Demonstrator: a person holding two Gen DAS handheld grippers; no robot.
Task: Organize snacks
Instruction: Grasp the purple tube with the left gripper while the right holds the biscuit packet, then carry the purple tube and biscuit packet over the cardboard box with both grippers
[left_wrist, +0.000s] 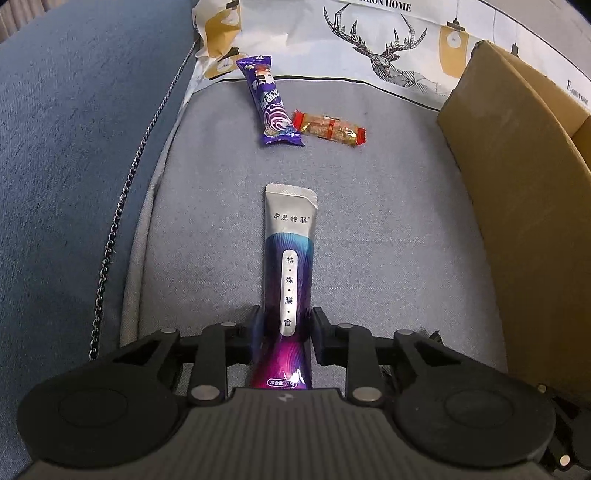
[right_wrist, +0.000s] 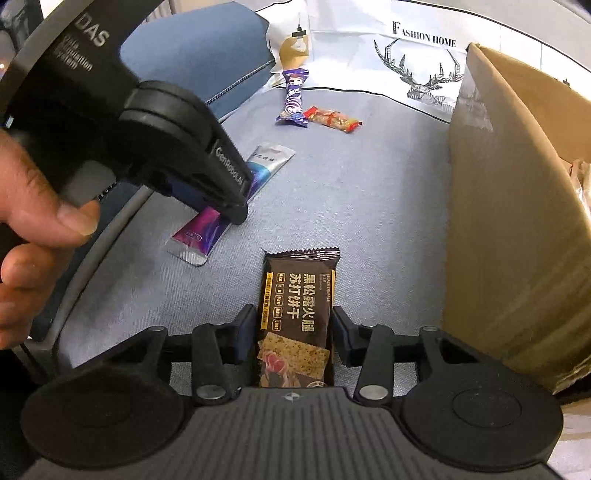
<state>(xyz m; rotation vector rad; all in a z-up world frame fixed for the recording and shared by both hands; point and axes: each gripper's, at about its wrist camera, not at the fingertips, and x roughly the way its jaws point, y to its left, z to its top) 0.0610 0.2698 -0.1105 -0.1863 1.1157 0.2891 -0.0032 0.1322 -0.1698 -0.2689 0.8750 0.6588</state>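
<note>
Left wrist view: left gripper (left_wrist: 286, 328) angled down over the grey seat cushion (left_wrist: 388, 236), jaws closed in against the flanks of the silver-and-purple sachet (left_wrist: 290, 258), clamping its lower half. Sachet lying lengthwise on the fabric, silver end pointing away. Farther back, purple snack bar (left_wrist: 269, 101) and red-ended clear-wrapped bar (left_wrist: 330, 128), ends nearly touching. Cardboard box (left_wrist: 517, 192) along the right edge. Deer-print cushion (left_wrist: 369, 40) at the rear, blue sofa arm (left_wrist: 74, 147) on the left.

Right wrist view: right gripper (right_wrist: 294, 332) straddling the dark brown cracker packet (right_wrist: 297, 314), pads hard against both long sides, gripping it flat on the grey seat cushion (right_wrist: 369, 206). Up left, left gripper (right_wrist: 227, 206) nose-down on the silver-and-purple sachet (right_wrist: 267, 162), a hand (right_wrist: 33, 229) on its handle. Purple snack bar (right_wrist: 293, 99) and red-ended clear-wrapped bar (right_wrist: 332, 119) beyond. Cardboard box (right_wrist: 509, 240) just right of the packet.
</note>
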